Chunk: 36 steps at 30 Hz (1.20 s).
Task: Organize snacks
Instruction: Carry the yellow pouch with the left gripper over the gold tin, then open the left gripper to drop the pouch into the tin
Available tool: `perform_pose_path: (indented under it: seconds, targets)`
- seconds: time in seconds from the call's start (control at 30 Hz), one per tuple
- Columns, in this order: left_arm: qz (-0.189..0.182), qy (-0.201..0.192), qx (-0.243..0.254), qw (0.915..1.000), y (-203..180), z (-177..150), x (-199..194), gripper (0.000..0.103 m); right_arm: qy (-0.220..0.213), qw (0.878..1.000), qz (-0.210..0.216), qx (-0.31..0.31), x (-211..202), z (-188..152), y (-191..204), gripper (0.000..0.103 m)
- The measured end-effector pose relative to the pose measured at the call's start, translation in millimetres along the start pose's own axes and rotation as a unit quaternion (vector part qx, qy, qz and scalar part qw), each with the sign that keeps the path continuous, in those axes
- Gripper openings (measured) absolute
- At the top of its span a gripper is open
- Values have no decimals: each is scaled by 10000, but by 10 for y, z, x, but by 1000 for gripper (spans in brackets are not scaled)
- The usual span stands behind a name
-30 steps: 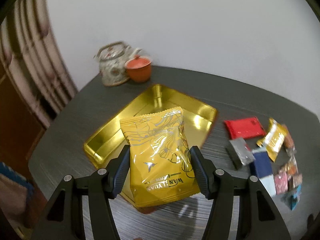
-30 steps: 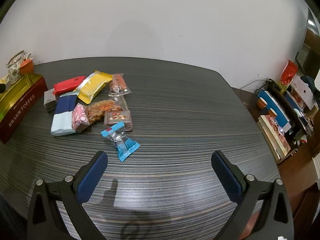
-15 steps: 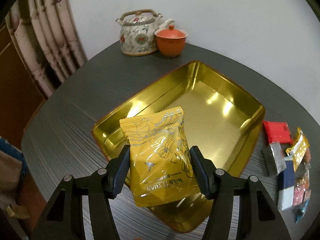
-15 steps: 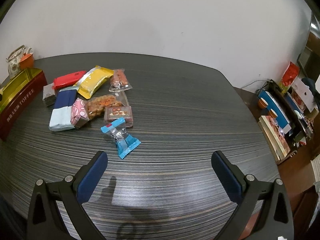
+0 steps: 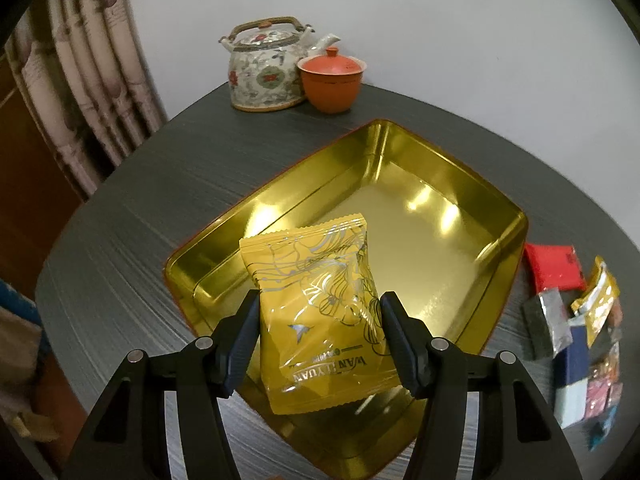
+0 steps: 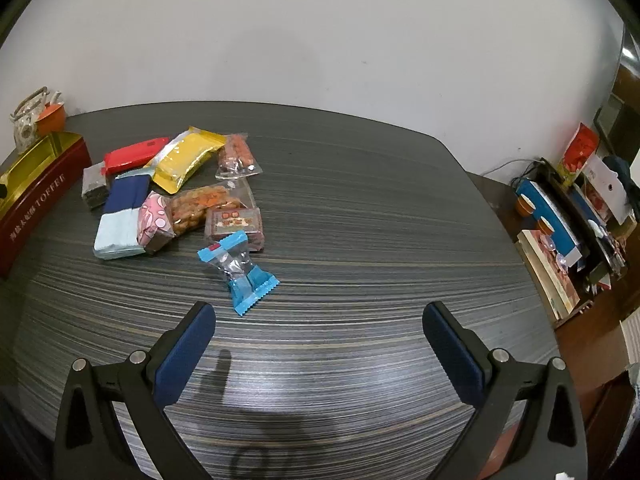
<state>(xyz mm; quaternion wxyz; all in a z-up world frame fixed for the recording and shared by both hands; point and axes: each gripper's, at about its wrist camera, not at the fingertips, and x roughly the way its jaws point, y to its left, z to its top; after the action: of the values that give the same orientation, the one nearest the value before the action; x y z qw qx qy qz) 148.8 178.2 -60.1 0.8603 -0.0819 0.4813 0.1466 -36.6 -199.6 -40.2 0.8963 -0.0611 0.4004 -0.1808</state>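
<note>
Now, in the left wrist view, my left gripper [image 5: 318, 330] grasps the yellow packet [image 5: 320, 316] by both sides; a second ago it hung short of the tin [image 5: 506, 256], and it has since come down over the near corner, so release looks close. The packet is glossy, crinkled, upright between the pads. In the right wrist view, my right gripper [image 6: 318, 350] stands released and empty above the surface [image 6: 360, 240], unmoved, with the snack pile [image 6: 176, 196] ahead waiting.
</note>
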Motion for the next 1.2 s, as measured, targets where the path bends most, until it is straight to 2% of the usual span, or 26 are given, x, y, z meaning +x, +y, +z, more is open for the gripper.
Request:
perform_pose_path:
  seconds: [0.23,0.53,0.63,0.77,0.87,0.93,1.03,1.1,1.2]
  targets:
    - [38,119,36,9999,-3,-50,106,60,55,10000,-25,49,46,-8,-38,103]
    - [123,62,15,9999,78,-96,157,63,166,9996,-141,165,97,-11,-139,103]
    - [-16,-23,73,10000,89,-93,134,77,323,9989,-207,267,207,-52,-214,103]
    - [-257,-382,111,9989,106,-50,-113,77,382,9982,-204,423,274,-99,-299,103]
    - [-709,-790,172,9942,177,-71,-544,81,248,9989,-101,378,279,-129,-288,103]
    - [-919,-1047,397,9895,221,-207,-848,92,187,9995,16,256,297,-158,-250,103]
    - [-1237,-1265,832,9807,342,-590,-1195,93,-18,9994,303,184,303,-186,-200,103]
    - [-1394,-1168,936,9789,439,-877,-1298,93,-132,9990,424,99,301,-164,-139,103]
    - [-1652,-954,914,9774,542,-1202,-1326,93,-163,9964,714,-425,338,-40,67,103]
